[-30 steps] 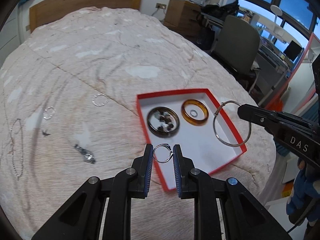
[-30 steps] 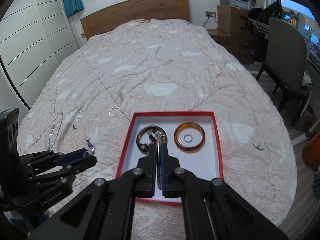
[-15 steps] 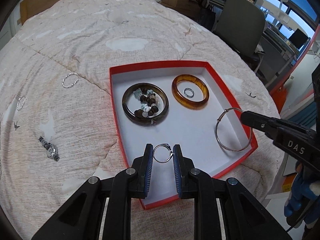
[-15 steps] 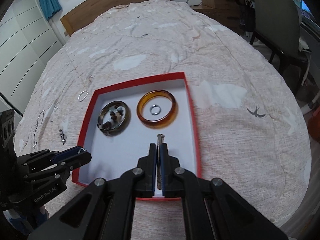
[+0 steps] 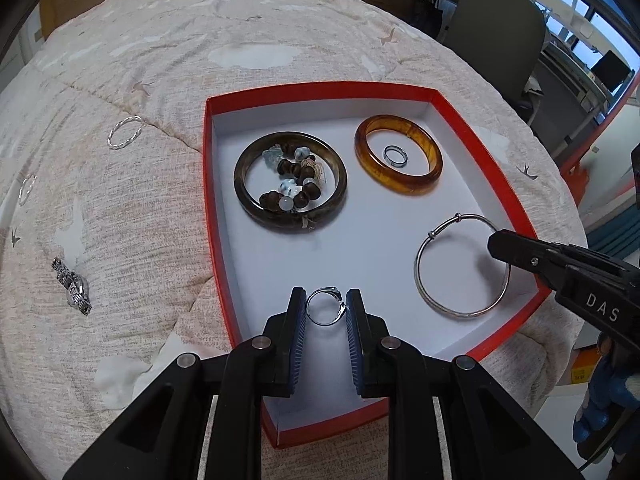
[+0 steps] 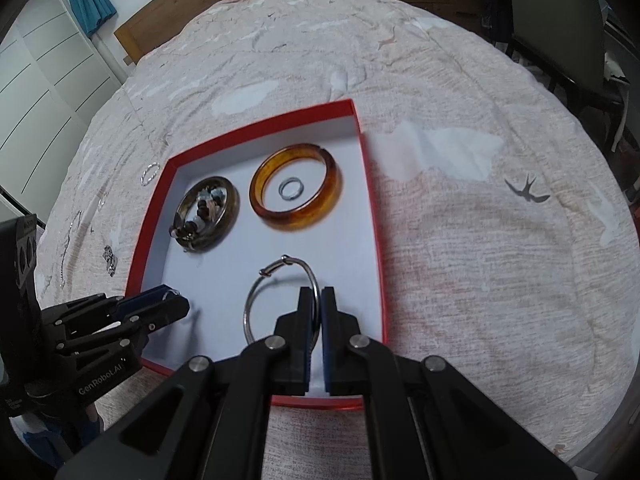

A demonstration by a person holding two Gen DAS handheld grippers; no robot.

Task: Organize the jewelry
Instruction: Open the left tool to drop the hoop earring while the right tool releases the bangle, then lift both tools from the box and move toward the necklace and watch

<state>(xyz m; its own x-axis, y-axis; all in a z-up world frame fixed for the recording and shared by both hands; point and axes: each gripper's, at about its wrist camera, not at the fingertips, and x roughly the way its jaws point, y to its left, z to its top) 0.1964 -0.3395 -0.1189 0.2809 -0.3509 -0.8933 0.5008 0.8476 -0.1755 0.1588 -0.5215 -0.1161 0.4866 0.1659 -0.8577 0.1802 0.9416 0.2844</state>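
Observation:
A red box [image 5: 486,142] [image 6: 370,204] with a white floor lies on the bed. In it are a dark bangle [image 5: 290,181] [image 6: 208,212] around a bead bracelet, and an amber bangle [image 5: 398,155] [image 6: 296,186] around a small ring [image 5: 395,156]. My left gripper [image 5: 326,307] is shut on a silver ring [image 5: 325,307] low over the box's near left part. My right gripper [image 6: 317,304] is shut on the rim of a thin silver bangle [image 5: 460,266] [image 6: 280,300], which lies low in the box's near right part.
On the quilt left of the box lie a twisted silver ring [image 5: 125,132] [image 6: 150,172], a watch [image 5: 72,286] [image 6: 109,260], another small ring [image 5: 27,188] and a thin chain [image 6: 66,244]. A grey chair [image 5: 496,32] and desks stand beyond the bed's right side.
Both grippers have come down and forward over the box, each keeping its piece. The silver bangle has tipped from hanging upright to lying nearly flat in the box.

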